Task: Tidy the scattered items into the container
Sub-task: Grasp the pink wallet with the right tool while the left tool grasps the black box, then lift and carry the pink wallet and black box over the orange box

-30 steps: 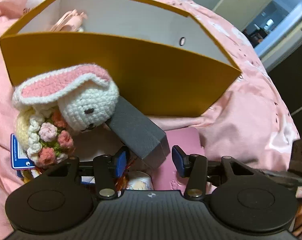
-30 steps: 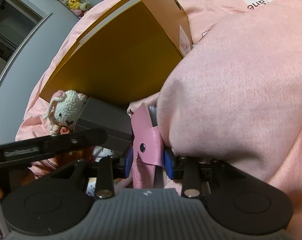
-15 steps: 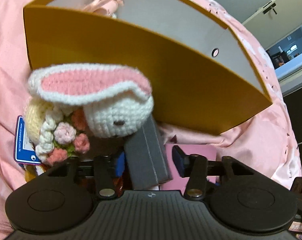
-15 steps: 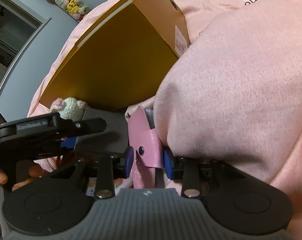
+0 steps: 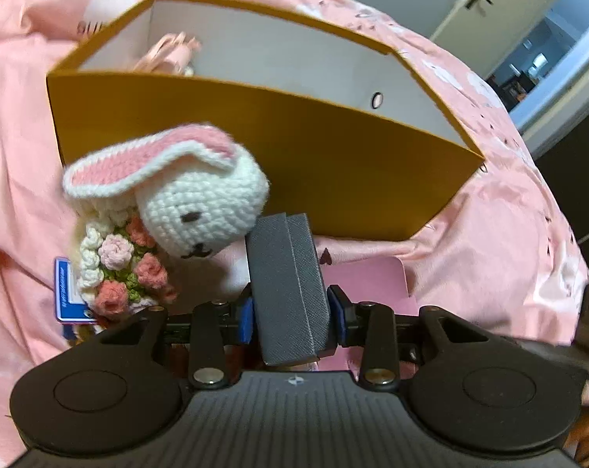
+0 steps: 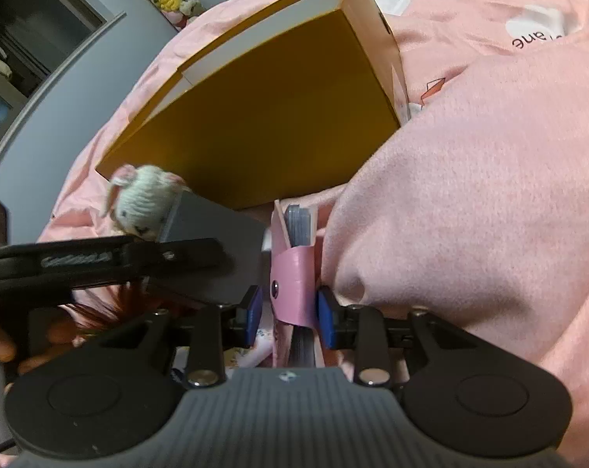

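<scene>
Grey fabric-covered box (image 5: 290,292) sits between my left gripper (image 5: 290,314)'s closing fingers, pink snap wallet (image 6: 294,284) pinched by my right gripper (image 6: 290,314), both bound for the mustard cardboard container (image 5: 255,148).

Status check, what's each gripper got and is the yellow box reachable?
Left gripper closing on grey case. Right gripper clamps pink card holder. Yellow box open just ahead. Crochet bunny leans on its front wall.

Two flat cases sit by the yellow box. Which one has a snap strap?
The pink case, between the right gripper's jaws. Its strap carries a dark snap button; the grey case in the left gripper's closing jaws is plain textured fabric.
</scene>
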Demonstrator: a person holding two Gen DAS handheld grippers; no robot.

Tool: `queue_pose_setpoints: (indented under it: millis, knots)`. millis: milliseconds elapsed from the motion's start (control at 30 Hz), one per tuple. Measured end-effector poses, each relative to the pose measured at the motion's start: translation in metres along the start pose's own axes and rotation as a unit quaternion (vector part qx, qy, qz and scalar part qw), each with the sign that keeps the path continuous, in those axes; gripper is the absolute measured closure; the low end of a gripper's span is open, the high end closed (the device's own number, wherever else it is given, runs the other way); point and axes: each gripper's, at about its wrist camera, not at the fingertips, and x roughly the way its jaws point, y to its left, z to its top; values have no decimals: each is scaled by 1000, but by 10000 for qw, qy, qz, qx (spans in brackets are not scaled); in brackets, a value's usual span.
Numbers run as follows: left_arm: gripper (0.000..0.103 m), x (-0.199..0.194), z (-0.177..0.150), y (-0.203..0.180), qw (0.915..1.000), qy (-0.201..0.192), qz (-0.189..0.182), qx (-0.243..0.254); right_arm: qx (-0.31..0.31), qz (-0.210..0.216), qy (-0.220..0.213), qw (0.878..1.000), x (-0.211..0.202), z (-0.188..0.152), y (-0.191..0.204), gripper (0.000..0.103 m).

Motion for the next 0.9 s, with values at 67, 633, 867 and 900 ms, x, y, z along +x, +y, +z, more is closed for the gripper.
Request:
queue_pose_setpoints:
  millis: [67, 633, 867, 900]
  knots:
    - [60, -4, -1, -4, 9999, -75, 31, 129, 67, -20, 15, 10000, 5, 2, -2, 68]
    - [62, -43, -16, -2, 9983, -410, -4, 421, -642, -481, -65, 9968, 3, -7, 39, 78]
    - [62, -75, -18, -10, 9949, -811, -177, 582, -457, -313, -419, 9976, -28, -3, 46, 79]
    - [62, -79, -17, -11, 9944, -852, -201, 592, -468, -299, -465, 9974, -32, -1, 48, 79]
